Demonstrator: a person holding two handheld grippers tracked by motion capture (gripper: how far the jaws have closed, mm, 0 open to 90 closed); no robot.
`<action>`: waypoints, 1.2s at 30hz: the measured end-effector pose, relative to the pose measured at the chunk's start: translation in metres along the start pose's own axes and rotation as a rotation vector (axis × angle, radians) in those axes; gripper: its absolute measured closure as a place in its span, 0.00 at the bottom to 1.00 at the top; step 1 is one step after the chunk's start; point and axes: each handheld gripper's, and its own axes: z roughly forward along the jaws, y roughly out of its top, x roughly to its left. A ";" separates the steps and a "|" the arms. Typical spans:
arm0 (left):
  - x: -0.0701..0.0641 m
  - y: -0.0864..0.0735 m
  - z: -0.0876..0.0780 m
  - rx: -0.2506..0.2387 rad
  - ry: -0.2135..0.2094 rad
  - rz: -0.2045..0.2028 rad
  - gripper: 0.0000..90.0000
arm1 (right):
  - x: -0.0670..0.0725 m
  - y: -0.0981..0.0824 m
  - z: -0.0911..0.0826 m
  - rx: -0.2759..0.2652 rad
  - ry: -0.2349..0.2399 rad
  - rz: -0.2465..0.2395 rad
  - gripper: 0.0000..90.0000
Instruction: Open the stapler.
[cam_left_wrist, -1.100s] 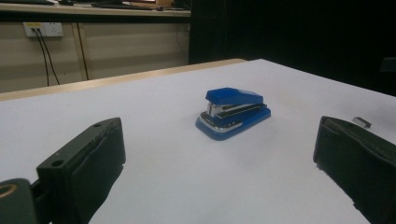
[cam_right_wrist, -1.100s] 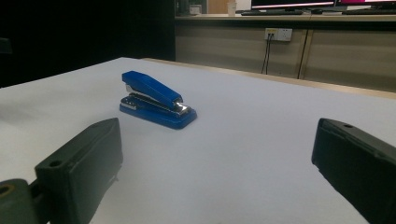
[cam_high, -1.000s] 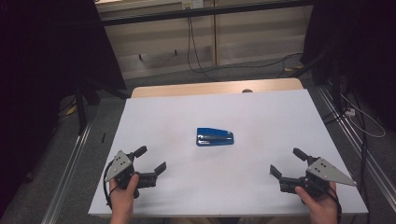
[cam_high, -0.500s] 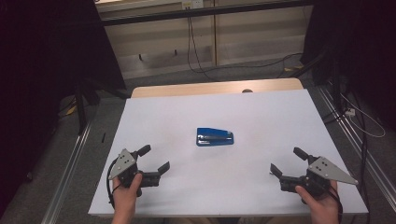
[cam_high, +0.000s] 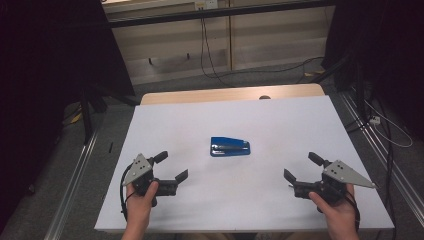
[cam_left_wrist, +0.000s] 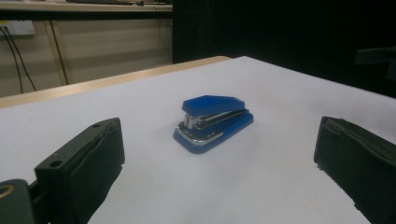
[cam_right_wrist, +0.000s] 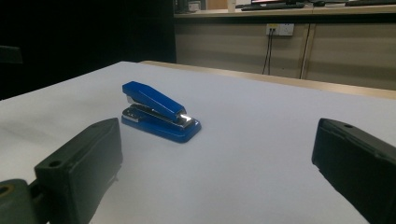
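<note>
Blue stapler (cam_high: 229, 147) lies flat near the centre of the white surface (cam_high: 280, 120), long axis running 9 to 3 o'clock in the high view. Nothing touches it. In the left gripper view the stapler (cam_left_wrist: 214, 122) sits at 12 o'clock between the two jaws, chrome magazine visible under the blue top arm. In the right gripper view the stapler (cam_right_wrist: 159, 117) lies toward 11 o'clock, its top arm sloping up to the left and a bright glint on the metal at its low end.

Left tool (cam_high: 171, 167): in the high view at 8 o'clock from the stapler, well apart from it, held in the person's left hand (cam_high: 141, 198) near the front edge of the surface. Jaws stand wide apart, nothing between them, pointing toward 2 o'clock. Grey three-cornered plate on top.

Right tool (cam_high: 302, 168): at 4 o'clock from the stapler, also well apart, held in the right hand (cam_high: 336, 210). Jaws wide apart and empty, pointing toward 10 o'clock.

Beyond the white sheet, a strip of bare wood (cam_high: 225, 95) shows along the far edge at 12 o'clock. Cables (cam_high: 280, 67) trail over the floor behind it, below a pale wall panel.
</note>
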 end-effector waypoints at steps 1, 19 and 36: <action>0.000 0.001 0.002 0.009 -0.002 0.002 0.02 | 0.000 0.002 0.000 -0.002 0.001 -0.006 0.01; 0.004 0.011 0.027 0.026 -0.037 -0.006 0.02 | 0.013 0.018 0.028 0.000 0.039 -0.008 0.02; 0.007 0.020 0.055 0.022 -0.071 0.000 0.02 | 0.020 0.020 0.053 0.029 0.065 -0.015 0.02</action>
